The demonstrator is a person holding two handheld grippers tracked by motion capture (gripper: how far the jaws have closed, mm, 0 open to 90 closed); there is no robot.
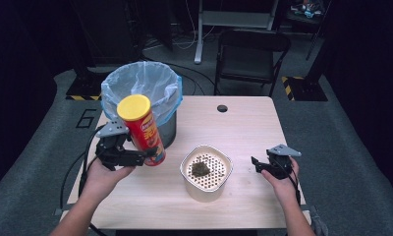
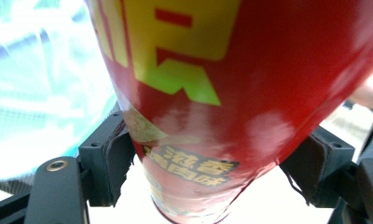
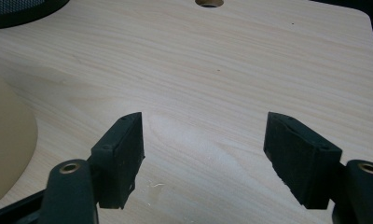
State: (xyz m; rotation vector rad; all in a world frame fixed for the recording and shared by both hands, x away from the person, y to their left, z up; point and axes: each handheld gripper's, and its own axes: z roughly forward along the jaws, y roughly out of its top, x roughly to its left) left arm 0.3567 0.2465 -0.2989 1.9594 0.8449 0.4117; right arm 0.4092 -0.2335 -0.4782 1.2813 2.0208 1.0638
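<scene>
Between the left gripper's [image 1: 148, 156] pinching jaws, the tilted chip can [image 1: 141, 130] could slip; right gripper [image 1: 257, 164] spread, empty.

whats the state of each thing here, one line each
chip can: yellow lid on, tilted, lifted off the table, clamped low on its body
left gripper: shut on the chip can
right gripper: open, nothing between the jaws, low over the table
bin: upright, lined with a blue bag, mouth open
beige container: upright, no lid, a dark clump on its perforated insert
folding chair: unfolded, standing behind the table
</scene>
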